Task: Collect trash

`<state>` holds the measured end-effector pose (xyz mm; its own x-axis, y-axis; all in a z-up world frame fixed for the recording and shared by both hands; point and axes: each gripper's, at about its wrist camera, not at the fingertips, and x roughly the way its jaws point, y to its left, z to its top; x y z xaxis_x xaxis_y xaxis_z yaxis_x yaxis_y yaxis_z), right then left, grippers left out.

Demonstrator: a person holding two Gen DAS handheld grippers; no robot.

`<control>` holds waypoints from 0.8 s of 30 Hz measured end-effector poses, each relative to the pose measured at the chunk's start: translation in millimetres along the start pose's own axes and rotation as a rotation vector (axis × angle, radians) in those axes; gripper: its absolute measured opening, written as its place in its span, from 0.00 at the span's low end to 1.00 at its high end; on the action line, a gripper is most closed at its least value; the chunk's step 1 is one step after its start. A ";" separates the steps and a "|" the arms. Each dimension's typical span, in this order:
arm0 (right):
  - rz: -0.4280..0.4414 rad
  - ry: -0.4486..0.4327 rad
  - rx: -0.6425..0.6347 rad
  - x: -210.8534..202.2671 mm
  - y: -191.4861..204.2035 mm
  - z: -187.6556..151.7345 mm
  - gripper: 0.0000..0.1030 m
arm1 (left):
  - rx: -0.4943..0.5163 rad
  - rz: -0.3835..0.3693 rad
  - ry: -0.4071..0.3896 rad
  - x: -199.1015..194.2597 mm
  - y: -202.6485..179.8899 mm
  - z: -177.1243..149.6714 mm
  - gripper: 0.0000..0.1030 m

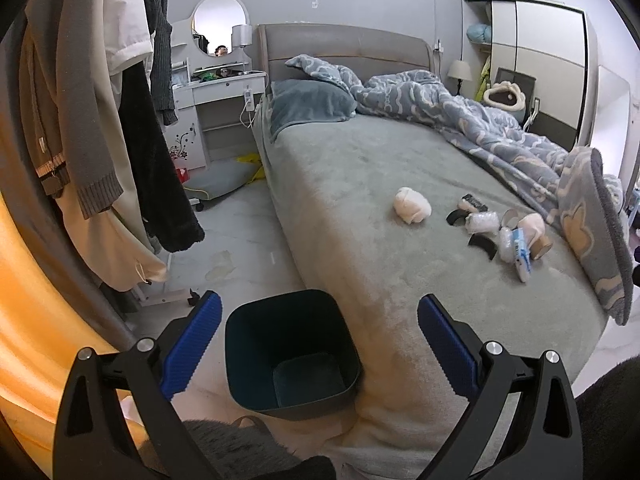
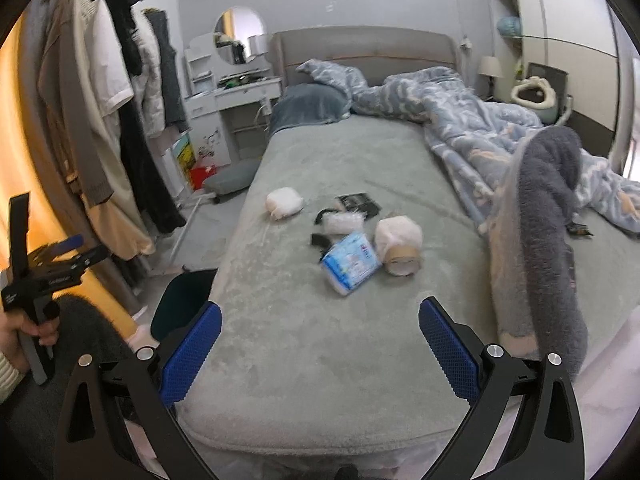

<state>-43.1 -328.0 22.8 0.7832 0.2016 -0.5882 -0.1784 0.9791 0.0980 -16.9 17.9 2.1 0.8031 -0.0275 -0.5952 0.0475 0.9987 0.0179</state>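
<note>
Presently we hold both tools, left tool and right tool, spread wide and empty, above the dark square plastic bin and grey-green bed.

The left gripper hangs with its blue ribbed fingers spread wide, nothing between them. Below the gap, a dark teal square plastic bin stands on the floor against the corner of the grey-green plush bed. On the bed, a white crumpled wad lies apart from a cluster of wrappers, tape rolls and a blue-white packet near the rumpled blue patterned duvet.
</note>
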 end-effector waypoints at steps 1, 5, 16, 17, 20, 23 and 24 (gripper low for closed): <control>-0.019 -0.004 0.004 0.2 -1.1 1.5 0.97 | 0.003 -0.010 0.001 0.5 0.5 0.7 0.97; -0.051 -0.014 0.027 8.8 -7.2 5.7 0.97 | 0.029 -0.037 0.009 14.6 -1.4 8.3 0.97; -0.078 -0.016 0.119 73.7 -26.6 29.3 0.97 | 0.054 -0.107 -0.029 73.4 -13.6 51.7 0.97; -0.077 -0.014 0.124 79.5 -27.8 31.0 0.97 | 0.052 -0.110 -0.030 80.9 -15.0 55.3 0.97; -0.072 0.006 0.146 110.8 -35.4 40.0 0.97 | 0.042 -0.132 -0.025 103.4 -20.8 62.1 0.97; -0.080 0.027 0.132 138.2 -39.9 47.9 0.97 | 0.027 -0.144 -0.015 128.7 -27.0 67.3 0.97; -0.086 0.035 0.121 147.0 -42.6 50.5 0.97 | 0.018 -0.150 -0.011 136.5 -29.5 69.3 0.97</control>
<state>109.7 -338.7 -27.3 0.7710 0.1173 -0.6259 -0.0366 0.9894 0.1403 132.4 -18.2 -24.0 0.7927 -0.1769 -0.5833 0.1780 0.9824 -0.0560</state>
